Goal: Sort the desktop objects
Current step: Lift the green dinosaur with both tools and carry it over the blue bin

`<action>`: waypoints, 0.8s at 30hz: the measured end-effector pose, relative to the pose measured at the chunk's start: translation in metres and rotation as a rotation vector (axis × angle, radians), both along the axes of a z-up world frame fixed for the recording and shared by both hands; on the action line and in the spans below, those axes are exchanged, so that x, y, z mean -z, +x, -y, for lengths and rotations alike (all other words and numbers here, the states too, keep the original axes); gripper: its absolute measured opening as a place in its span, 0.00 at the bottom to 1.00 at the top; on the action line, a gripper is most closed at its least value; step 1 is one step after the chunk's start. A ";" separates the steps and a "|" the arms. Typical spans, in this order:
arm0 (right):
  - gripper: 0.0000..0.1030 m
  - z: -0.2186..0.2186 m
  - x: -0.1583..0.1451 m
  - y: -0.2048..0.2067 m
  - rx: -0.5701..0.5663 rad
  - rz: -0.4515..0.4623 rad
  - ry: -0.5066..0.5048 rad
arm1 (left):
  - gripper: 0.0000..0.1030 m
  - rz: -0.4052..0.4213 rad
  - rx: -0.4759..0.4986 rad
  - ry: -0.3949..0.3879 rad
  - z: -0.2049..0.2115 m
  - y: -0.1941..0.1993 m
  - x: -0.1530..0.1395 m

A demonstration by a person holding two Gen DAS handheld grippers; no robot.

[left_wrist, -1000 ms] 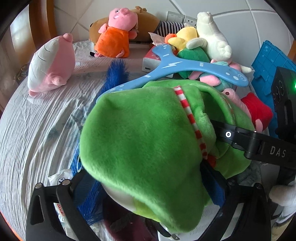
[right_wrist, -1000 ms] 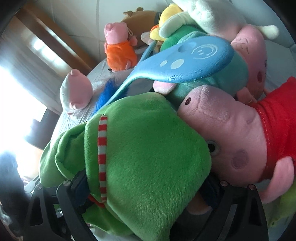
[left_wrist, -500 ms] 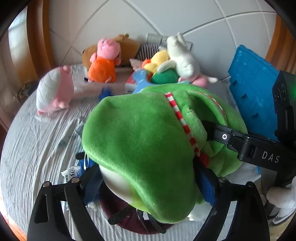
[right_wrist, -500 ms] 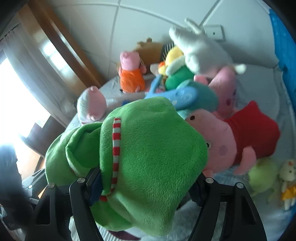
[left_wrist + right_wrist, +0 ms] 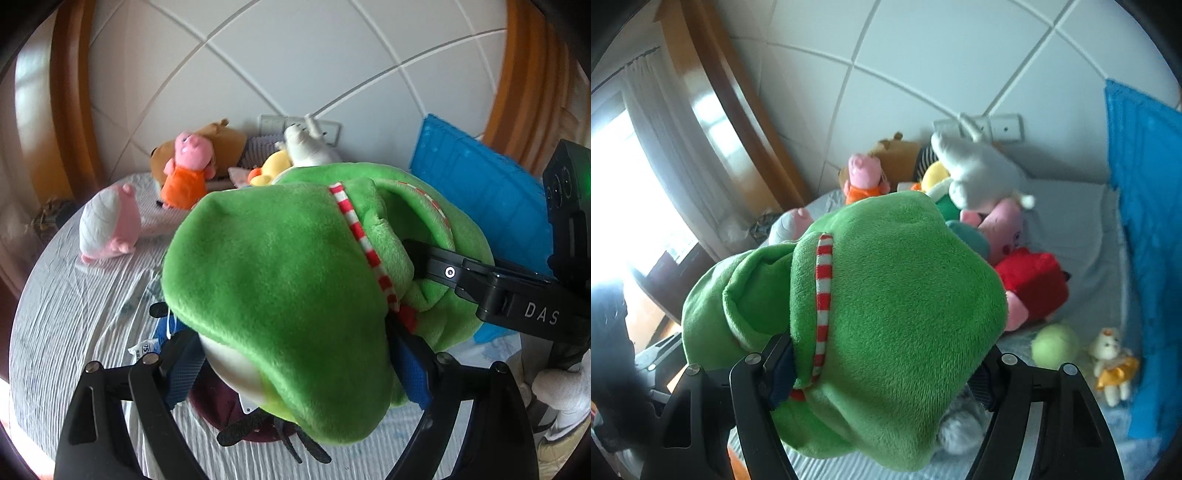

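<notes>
A big green plush toy [image 5: 280,288] with a red-and-white striped collar fills both views. It is held up above the table. My left gripper [image 5: 295,365] is shut on one side of it. My right gripper [image 5: 882,373] is shut on its other side [image 5: 886,295]. The right gripper's black finger [image 5: 480,284] shows in the left wrist view, pressed into the plush.
A pile of plush toys [image 5: 979,206] lies at the back against the tiled wall, with a pig in orange [image 5: 184,170] and a pink-and-white plush [image 5: 107,225] to the left. A blue crate [image 5: 480,199] stands at the right. Small toys [image 5: 1112,358] lie near it.
Both grippers have lifted the green plush up and back from the pile. The table and the other toys now look farther away and lower.
</notes>
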State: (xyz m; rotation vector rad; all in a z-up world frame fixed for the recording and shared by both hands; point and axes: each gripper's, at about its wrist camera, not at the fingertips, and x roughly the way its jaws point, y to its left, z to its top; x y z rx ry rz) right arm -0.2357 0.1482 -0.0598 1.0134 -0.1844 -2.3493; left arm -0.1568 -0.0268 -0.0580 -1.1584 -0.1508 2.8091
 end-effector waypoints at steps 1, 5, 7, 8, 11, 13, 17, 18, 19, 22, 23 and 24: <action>0.72 -0.001 -0.003 0.006 0.013 -0.005 -0.001 | 0.87 -0.002 0.013 -0.002 -0.001 0.004 -0.002; 0.72 -0.010 -0.010 0.033 0.068 -0.010 -0.004 | 0.87 -0.007 0.077 -0.007 -0.006 0.022 -0.009; 0.72 -0.017 -0.011 0.047 0.104 -0.012 -0.009 | 0.87 -0.009 0.107 -0.014 -0.010 0.029 -0.012; 0.72 -0.021 -0.012 0.054 0.122 -0.012 -0.012 | 0.87 -0.013 0.126 -0.015 -0.013 0.034 -0.014; 0.72 -0.034 -0.018 0.074 0.174 -0.022 -0.017 | 0.87 -0.040 0.177 -0.011 -0.025 0.042 -0.028; 0.72 -0.043 -0.025 0.087 0.210 -0.033 -0.016 | 0.87 -0.064 0.207 -0.005 -0.034 0.044 -0.041; 0.72 -0.063 -0.055 0.109 0.271 -0.085 -0.002 | 0.87 -0.112 0.266 0.007 -0.052 0.047 -0.068; 0.72 -0.068 -0.064 0.114 0.284 -0.100 0.002 | 0.87 -0.124 0.281 0.010 -0.057 0.048 -0.075; 0.72 -0.073 -0.073 0.118 0.294 -0.117 0.005 | 0.87 -0.136 0.296 0.013 -0.061 0.049 -0.081; 0.72 -0.088 -0.100 0.126 0.325 -0.167 0.015 | 0.87 -0.172 0.340 0.022 -0.075 0.052 -0.101; 0.72 -0.093 -0.109 0.127 0.335 -0.183 0.015 | 0.87 -0.184 0.355 0.026 -0.079 0.053 -0.108; 0.72 -0.099 -0.118 0.127 0.345 -0.198 0.012 | 0.87 -0.202 0.366 0.021 -0.088 0.051 -0.119</action>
